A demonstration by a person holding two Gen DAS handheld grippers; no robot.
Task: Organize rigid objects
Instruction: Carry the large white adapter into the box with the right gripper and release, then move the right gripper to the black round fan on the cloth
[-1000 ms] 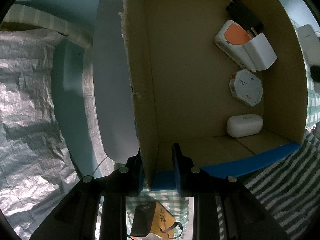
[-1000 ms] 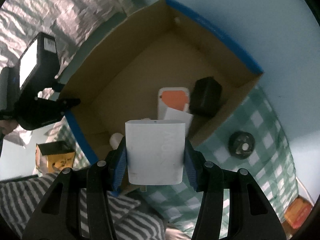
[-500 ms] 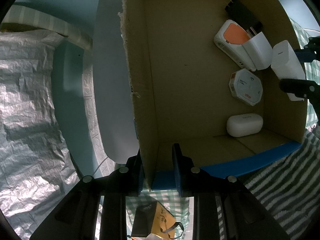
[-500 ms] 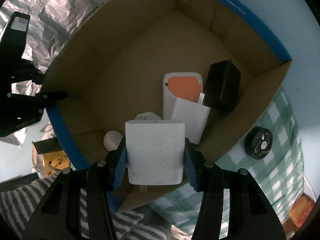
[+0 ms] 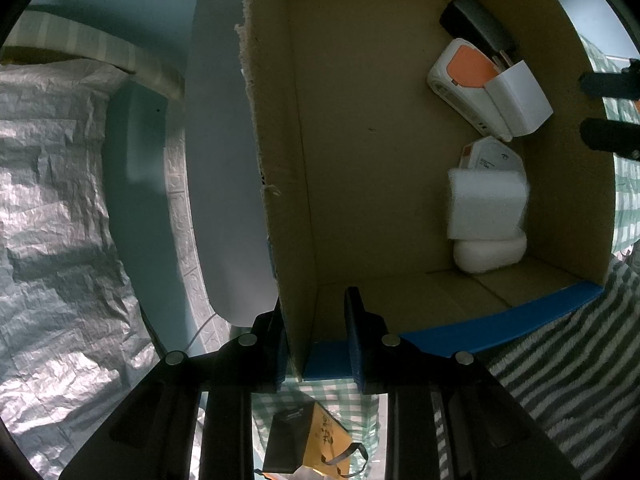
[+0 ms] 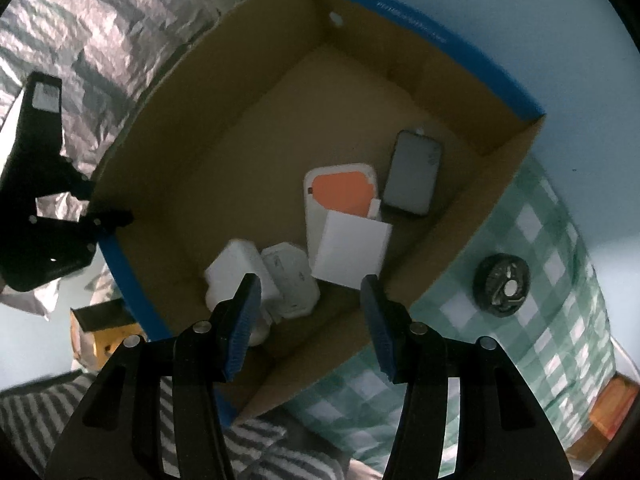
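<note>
My left gripper (image 5: 314, 312) is shut on the corner wall of the cardboard box (image 5: 280, 160), holding it. The box (image 6: 224, 128) has blue-taped edges. My right gripper (image 6: 310, 300) is open and empty above the box's near side; it shows at the right edge of the left wrist view (image 5: 612, 114). A white block (image 5: 486, 204), blurred, lies in the box on a rounded white case (image 5: 490, 254); it also shows in the right wrist view (image 6: 236, 266). Beside it lie a white octagonal device (image 6: 290, 280), a white-and-orange device (image 6: 340, 190), a white folded box (image 6: 352, 254) and a black adapter (image 6: 414, 178).
A black round object (image 6: 502, 284) lies on the green checked cloth (image 6: 532, 320) right of the box. A grey striped towel (image 5: 560, 380) is at the box's near side. A yellow-and-black package (image 5: 308, 440) lies below it. Crinkled silver foil (image 5: 60, 200) fills the left.
My right gripper moved over the box, opened and let go of the white block, which dropped in on top of the rounded white case. The left gripper kept its hold.
</note>
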